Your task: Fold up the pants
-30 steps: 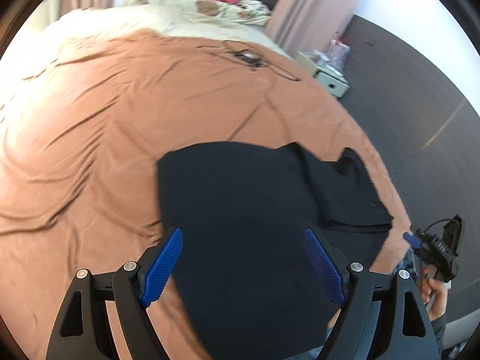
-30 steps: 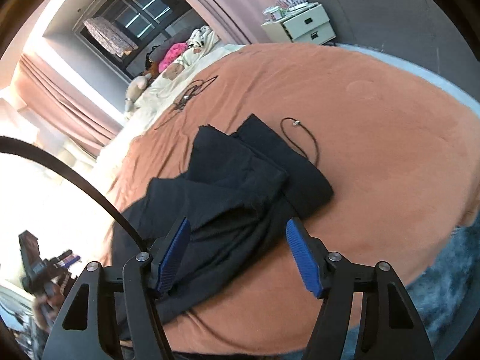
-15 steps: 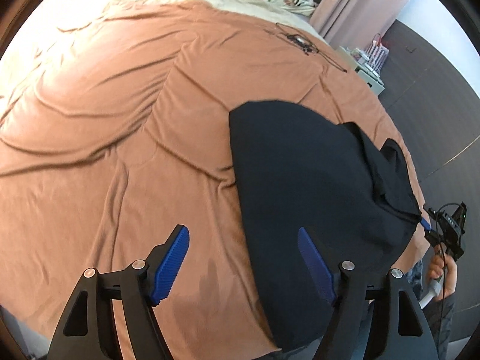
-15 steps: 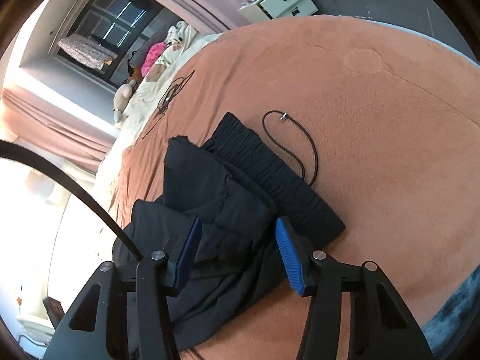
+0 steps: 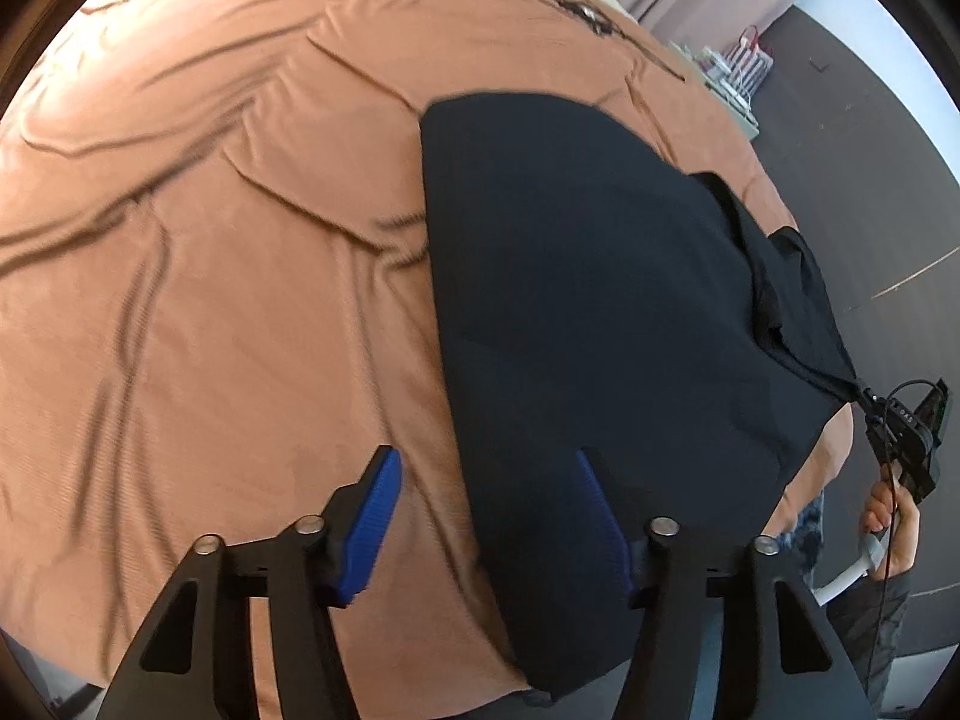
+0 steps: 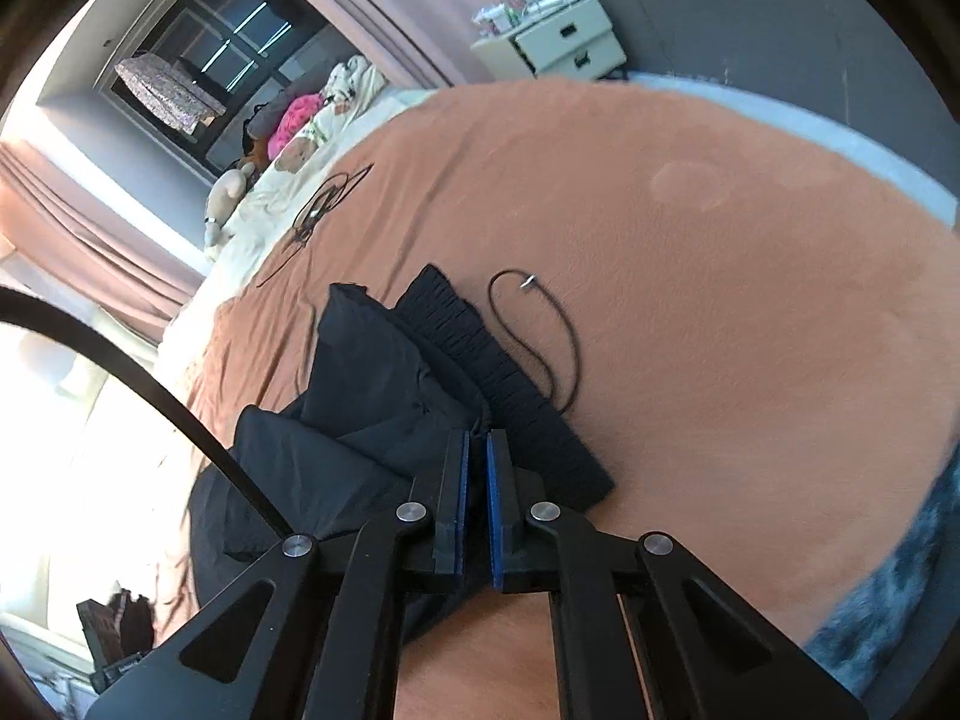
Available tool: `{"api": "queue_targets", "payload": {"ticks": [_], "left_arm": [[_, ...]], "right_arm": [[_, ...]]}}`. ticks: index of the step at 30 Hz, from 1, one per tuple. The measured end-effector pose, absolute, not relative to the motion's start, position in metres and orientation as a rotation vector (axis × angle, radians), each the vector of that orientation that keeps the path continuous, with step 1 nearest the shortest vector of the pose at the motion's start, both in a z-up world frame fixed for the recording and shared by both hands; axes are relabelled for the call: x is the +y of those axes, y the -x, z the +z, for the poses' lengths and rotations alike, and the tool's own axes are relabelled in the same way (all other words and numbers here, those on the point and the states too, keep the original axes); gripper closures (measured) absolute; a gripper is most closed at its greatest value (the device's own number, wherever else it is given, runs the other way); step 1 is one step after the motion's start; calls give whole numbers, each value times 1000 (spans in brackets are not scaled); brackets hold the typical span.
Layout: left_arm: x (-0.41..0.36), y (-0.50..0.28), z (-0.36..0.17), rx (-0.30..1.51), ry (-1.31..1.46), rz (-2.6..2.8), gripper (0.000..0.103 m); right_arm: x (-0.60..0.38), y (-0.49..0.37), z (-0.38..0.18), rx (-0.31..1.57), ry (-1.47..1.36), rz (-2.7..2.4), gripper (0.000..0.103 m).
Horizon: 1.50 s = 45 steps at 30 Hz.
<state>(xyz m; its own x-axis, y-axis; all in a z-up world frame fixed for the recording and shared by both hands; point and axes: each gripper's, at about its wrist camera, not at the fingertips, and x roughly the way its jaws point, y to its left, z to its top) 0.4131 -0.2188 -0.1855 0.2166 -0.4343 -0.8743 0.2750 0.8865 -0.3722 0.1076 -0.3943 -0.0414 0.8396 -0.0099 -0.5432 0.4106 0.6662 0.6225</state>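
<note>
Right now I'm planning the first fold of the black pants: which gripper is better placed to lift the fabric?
Right. The right gripper is already pinched on the black pants near the waistband; the left gripper is closing, pads not yet pressing cloth.

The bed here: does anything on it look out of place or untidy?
Yes. The black pants lie bunched in uneven layers, and a loose black cord curls on the brown bedspread beside their waistband.

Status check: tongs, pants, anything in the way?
Right tongs shut on pants. Left tongs closing over pants edge, not pinching yet. Loose black cord beside waistband.
</note>
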Motion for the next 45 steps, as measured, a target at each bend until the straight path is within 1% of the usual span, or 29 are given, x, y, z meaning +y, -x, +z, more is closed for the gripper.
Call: {"api": "queue_targets", "payload": {"ticks": [5,10,12,14,16,19,20,22,23,24,25,26,27,30,32,33,34,38,45], "left_arm": [[-225,-411,-201,1304,144,-485,52],[-224,-412,-204,1307,155,-488,52],[-223,-414,-204,1307,172,-498,54],[-220,-417,-204,1307,186,-500,58],[-217,-422,-205,1308,210,-503,59],[-215,-430,-205,1298,240,-512,60],[-216,-432,-204,1294,244,-515,60],[-217,-438,-203,1286,253,-522,61],[-220,-440,-201,1283,253,-523,63],[-222,-443,-201,1281,253,-526,64],[-223,-446,-201,1279,257,-530,66],[-225,-450,-202,1278,261,-534,67],[-226,-452,-202,1274,266,-537,67],[-231,-462,-203,1261,272,-540,68],[-233,-467,-204,1259,279,-543,69],[-234,-469,-206,1257,279,-543,69],[-235,-471,-206,1255,279,-545,70],[-238,-478,-208,1250,291,-545,74],[-244,-492,-210,1242,303,-559,74]], "right_arm": [[-380,-88,-47,521,-795,-336,101],[-369,-95,-61,534,-852,-356,101],[-368,-93,-62,523,-882,-351,101],[-367,-88,-57,500,-871,-379,101],[-365,-85,-52,470,-872,-385,101],[-363,-83,-58,497,-901,-361,99],[-363,-81,-60,502,-906,-356,98],[-362,-73,-63,513,-922,-353,89],[-363,-69,-65,513,-931,-352,87],[-363,-63,-66,508,-941,-349,83],[-365,-57,-66,497,-957,-347,75],[-368,-52,-67,489,-969,-349,72],[-370,-43,-68,467,-984,-364,70],[-367,-23,-70,396,-1029,-371,70],[-357,-18,-74,390,-1042,-334,61],[-352,-17,-75,399,-1038,-316,53],[-346,-18,-75,409,-1027,-299,51],[-329,-29,-75,463,-973,-245,51],[-327,-54,-82,549,-957,-179,51]]}}
